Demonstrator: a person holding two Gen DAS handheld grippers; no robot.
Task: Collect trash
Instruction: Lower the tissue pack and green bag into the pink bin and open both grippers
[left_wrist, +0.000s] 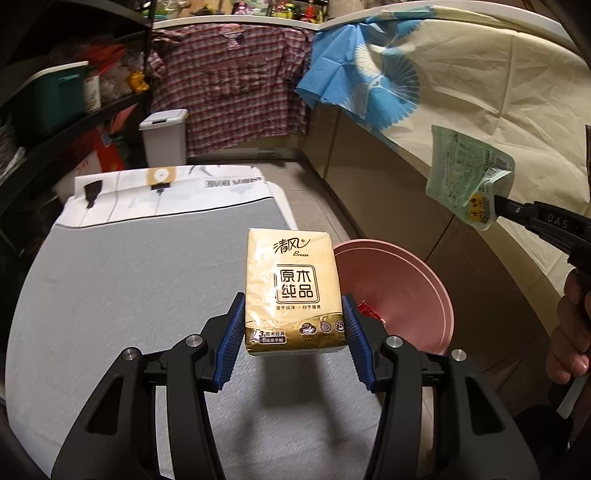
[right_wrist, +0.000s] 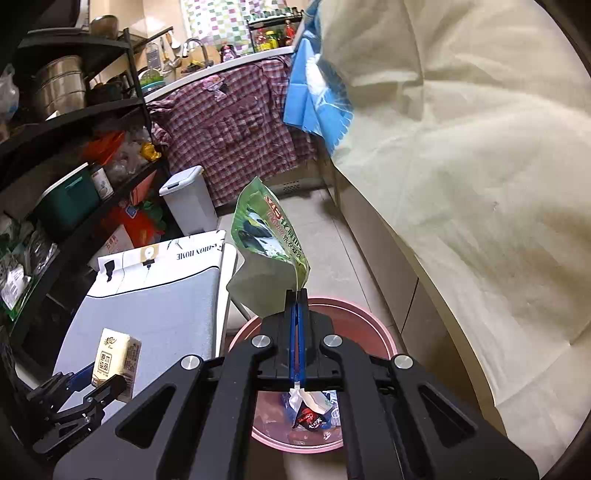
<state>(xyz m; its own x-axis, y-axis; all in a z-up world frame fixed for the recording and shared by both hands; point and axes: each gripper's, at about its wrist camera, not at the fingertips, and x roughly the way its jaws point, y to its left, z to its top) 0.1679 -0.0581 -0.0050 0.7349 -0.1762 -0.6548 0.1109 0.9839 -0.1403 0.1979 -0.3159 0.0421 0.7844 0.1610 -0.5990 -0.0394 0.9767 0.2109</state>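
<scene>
My left gripper (left_wrist: 293, 325) is shut on a gold tissue pack (left_wrist: 291, 288), held upright above the grey cloth-covered table (left_wrist: 110, 295); the same tissue pack (right_wrist: 117, 360) and left gripper (right_wrist: 99, 387) show at the lower left of the right wrist view. My right gripper (right_wrist: 297, 295) is shut on the edge of a crumpled green pouch (right_wrist: 269, 247), hanging over the pink bin (right_wrist: 384, 339). In the left wrist view the green pouch (left_wrist: 465, 173) sits at the right, pinched by the right gripper (left_wrist: 498, 206). Wrappers (right_wrist: 310, 410) lie inside the bin.
The pink bin (left_wrist: 424, 284) stands on the tiled floor right of the table. A white lidded bin (right_wrist: 190, 199) stands beyond, below a plaid shirt (right_wrist: 236, 129). Black shelves (right_wrist: 74, 147) crowd the left. A cream cloth-draped counter (right_wrist: 461, 184) runs along the right.
</scene>
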